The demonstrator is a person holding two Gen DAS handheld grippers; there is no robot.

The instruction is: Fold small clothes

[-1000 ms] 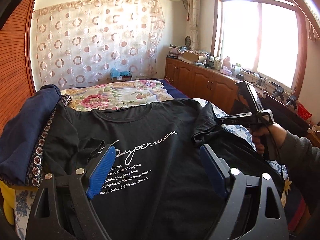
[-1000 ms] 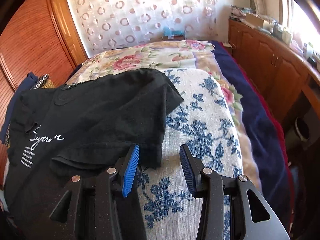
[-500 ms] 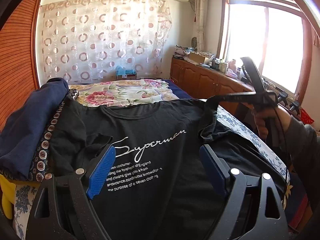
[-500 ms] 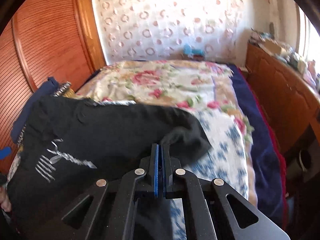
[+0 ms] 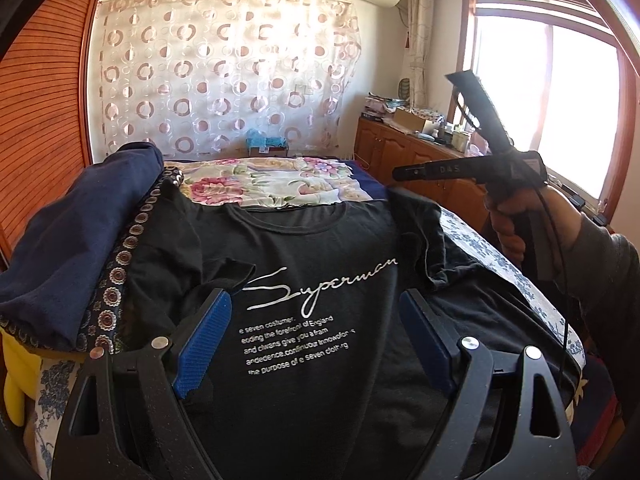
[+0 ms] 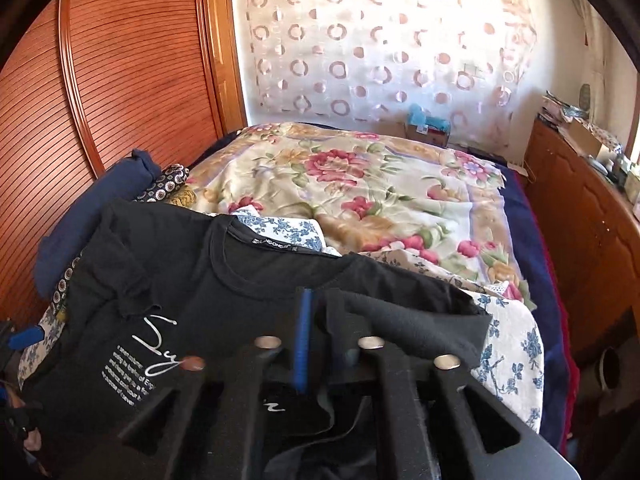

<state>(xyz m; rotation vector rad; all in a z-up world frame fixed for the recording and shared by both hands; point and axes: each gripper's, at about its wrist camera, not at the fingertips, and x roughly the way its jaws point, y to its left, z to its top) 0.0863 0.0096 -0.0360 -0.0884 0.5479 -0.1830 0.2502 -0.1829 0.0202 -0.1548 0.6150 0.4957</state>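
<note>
Now, step: folding the right sleeve over the chest.
Left gripper point(image 5: 316, 344): my fingers spread wide, hovering low centre over the tee point(image 5: 304, 248), empty.
Tee: flat on the bed point(image 6: 516, 344), centre frame.
Print: "Superman" in script; small lines below, partly legible, "forefront of England". Neck tag unreadable.
Right gripper point(image 6: 320, 340): my jaws are opening, sleeve point(image 6: 412, 320) between them, draped over one finger.
Next: let the sleeve drop flat, then draw clear.

The black T-shirt point(image 5: 304, 248) is cut off by the lower picture edge; its sleeve point(image 6: 404, 320) hides the right gripper's point(image 6: 320, 320) right pad.
</note>
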